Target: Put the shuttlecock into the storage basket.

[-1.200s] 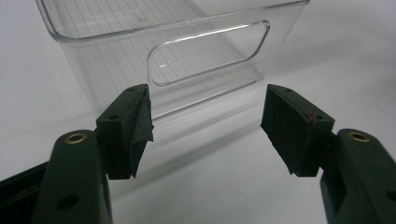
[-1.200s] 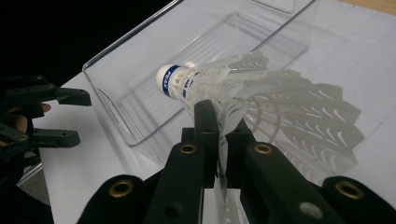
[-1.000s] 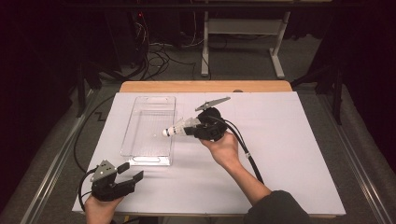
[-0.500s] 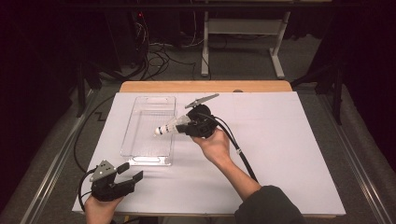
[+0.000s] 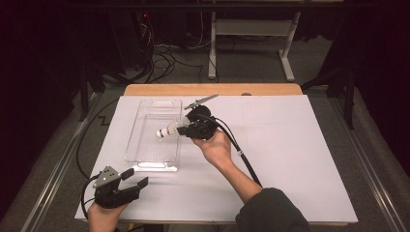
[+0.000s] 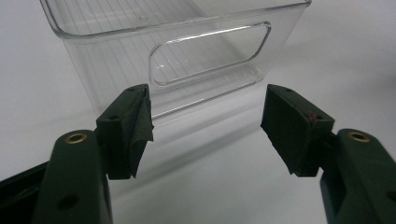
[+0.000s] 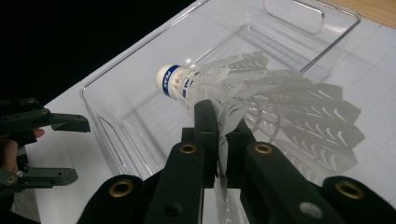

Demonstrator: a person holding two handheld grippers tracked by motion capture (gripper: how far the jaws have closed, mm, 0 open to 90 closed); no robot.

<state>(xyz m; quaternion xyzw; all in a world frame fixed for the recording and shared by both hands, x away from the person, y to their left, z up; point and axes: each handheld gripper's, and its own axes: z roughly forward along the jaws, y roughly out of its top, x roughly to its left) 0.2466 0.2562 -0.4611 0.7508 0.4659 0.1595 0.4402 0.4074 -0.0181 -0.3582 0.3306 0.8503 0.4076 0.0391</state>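
A white shuttlecock (image 5: 168, 130) with a blue band on its cork hangs over the clear plastic bin (image 5: 141, 145), cork pointing left. My right gripper (image 5: 184, 129) is shut on the edge of its skirt. In the right gripper view the shuttlecock (image 7: 243, 88) sits above the bin (image 7: 140, 60), pinched between the closed jaws of the right gripper (image 7: 219, 126). My left gripper (image 5: 135, 180) rests open near the table's front left corner. Seen from the left gripper view, the left gripper (image 6: 205, 126) stands wide with nothing between its pads, facing the bin's handle end (image 6: 205, 56).
The white table sheet (image 5: 300, 159) stretches bare to the right of the bin. A wooden edge (image 5: 212, 90) runs along the far side. Cables and a table frame (image 5: 251, 43) stand on the dark floor beyond. The right gripper's cable (image 5: 244, 159) trails along the forearm.
My right gripper has carried the shuttlecock leftward, so it now hangs over the bin. The left gripper has stayed in place.
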